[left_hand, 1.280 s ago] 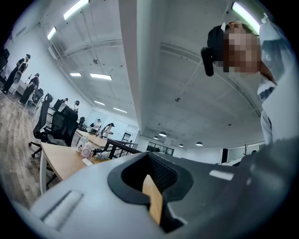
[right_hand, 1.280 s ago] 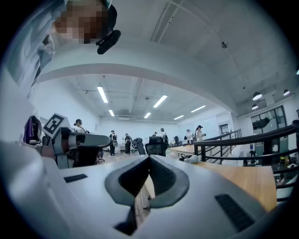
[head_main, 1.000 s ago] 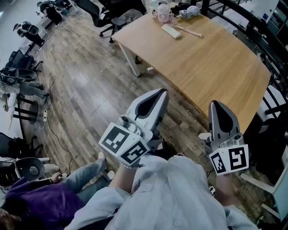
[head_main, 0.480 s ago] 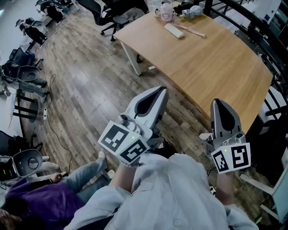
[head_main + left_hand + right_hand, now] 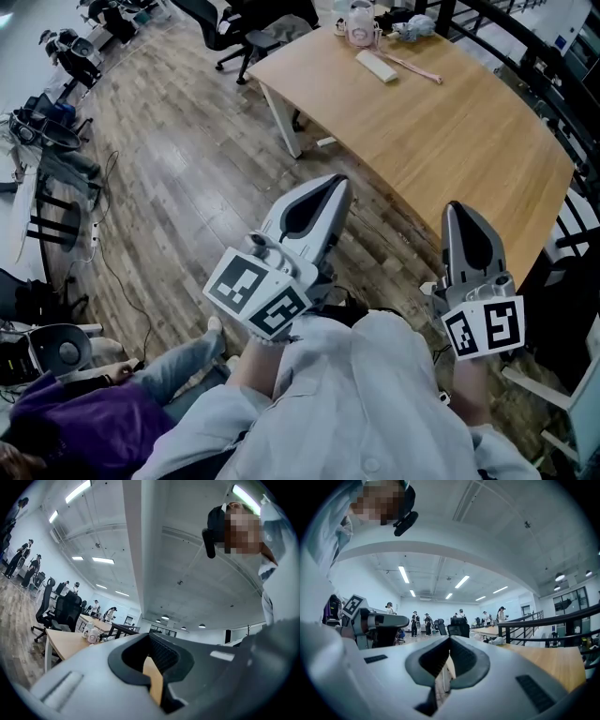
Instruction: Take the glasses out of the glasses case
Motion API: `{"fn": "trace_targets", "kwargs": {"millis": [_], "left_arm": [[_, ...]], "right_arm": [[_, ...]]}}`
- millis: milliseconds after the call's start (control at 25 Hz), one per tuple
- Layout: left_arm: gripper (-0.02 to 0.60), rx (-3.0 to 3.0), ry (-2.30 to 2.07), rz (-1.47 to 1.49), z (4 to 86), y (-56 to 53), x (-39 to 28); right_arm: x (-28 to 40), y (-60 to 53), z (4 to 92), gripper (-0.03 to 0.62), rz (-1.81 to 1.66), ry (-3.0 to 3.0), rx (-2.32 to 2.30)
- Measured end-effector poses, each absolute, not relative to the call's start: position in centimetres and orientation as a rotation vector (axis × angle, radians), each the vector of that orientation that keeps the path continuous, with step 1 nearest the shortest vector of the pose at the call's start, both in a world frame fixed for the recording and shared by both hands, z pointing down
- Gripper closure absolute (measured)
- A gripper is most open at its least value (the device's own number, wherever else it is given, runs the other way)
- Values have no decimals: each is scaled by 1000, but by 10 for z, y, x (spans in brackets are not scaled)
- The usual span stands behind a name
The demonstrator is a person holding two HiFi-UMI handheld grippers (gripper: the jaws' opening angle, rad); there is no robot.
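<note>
Grey-white left tongs (image 5: pixel 327 184) are held about level over the wood floor (image 5: pixel 178 187), short of the desk (image 5: pixel 450 131). They are pressed together with nothing between them.

A white oblong case (image 5: pixel 376 66) is seen lying flat at the desk's far end, just beside a pink stick (image 5: pixel 419 68) and near a mug (image 5: pixel 361 25). It is taken to be the glasses case. Lid state can't be read from here, and no glasses are seen.

Right tongs (image 5: pixel 462 212) are also pressed together and empty, near the desk's near edge.

The step in hand is judged to be the approach; nothing of the task is done yet.

- The case should be brought well within reach of both tongs before anything else is tried.
- Both tongs should be spread ahead of contact, not at it.
- The hinge side should be checked first.
- The case body is best pinned by one pair while the lid is lifted at the seam by the other.
- The case looks light and smooth, so sliding is to be expected if it is pushed unpinned.
- The mug and stick should be kept clear of.
</note>
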State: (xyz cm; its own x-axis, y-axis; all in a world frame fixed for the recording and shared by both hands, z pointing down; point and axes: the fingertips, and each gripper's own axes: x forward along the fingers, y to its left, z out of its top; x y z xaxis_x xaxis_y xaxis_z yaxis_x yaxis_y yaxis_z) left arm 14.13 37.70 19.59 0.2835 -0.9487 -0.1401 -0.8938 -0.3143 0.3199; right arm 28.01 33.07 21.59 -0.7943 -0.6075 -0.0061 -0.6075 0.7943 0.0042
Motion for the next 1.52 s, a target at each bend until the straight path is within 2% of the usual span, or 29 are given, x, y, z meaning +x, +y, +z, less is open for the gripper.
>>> {"fn": "trace_targets", "kwargs": {"millis": [760, 1520], "left_arm": [[577, 2282, -1850, -483, 205, 378, 89], [577, 2176, -1957, -482, 213, 275, 4]], "right_arm": [[236, 312, 225, 592, 39, 3014, -924], [139, 194, 233, 592, 42, 3088, -764]]}}
